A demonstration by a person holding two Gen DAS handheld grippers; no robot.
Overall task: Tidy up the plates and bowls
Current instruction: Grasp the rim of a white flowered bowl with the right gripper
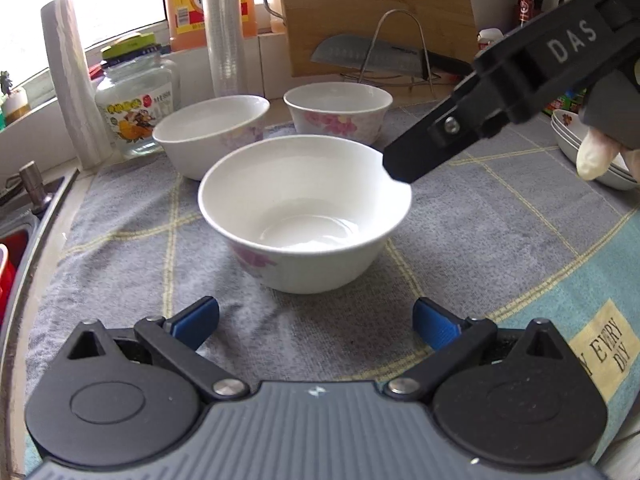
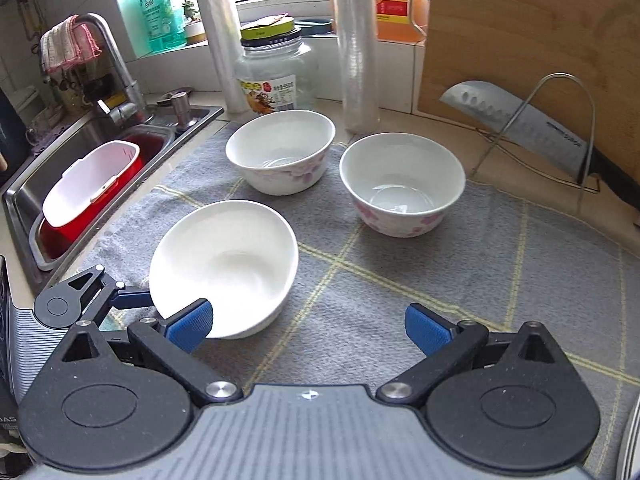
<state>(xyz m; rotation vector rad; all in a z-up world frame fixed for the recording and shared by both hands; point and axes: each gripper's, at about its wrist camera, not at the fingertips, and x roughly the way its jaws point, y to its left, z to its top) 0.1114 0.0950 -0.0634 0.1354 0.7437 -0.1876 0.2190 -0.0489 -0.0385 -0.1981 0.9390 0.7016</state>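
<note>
near bowl: white ceramic bowl with pink flower print (image 1: 306,212) (image 2: 224,268), upright and bare inside, on the grey checked cloth (image 1: 460,248) (image 2: 400,280) toward the counter's front edge.
back bowls: two more white bowls with the same pink print, left one (image 1: 212,132) (image 2: 280,150) and right one (image 1: 338,110) (image 2: 402,182), side by side and apart, toward the counter's back edge.
plates: stack of white plates (image 1: 588,148) at the cloth's right edge.
left gripper (image 1: 316,322) (image 2: 132,298): blue pads spread wide, holding nothing, just before the near bowl.
right gripper (image 2: 308,326): blue pads equally wide, gripping nothing; one black finger (image 1: 420,156) overlaps the near bowl's right rim in the left wrist view.
surroundings: steel sink (image 2: 80,152) at the counter's left end; glass jar (image 2: 276,76), cleaver on wire rack (image 2: 520,128), wooden board (image 2: 532,32) along the back.
</note>
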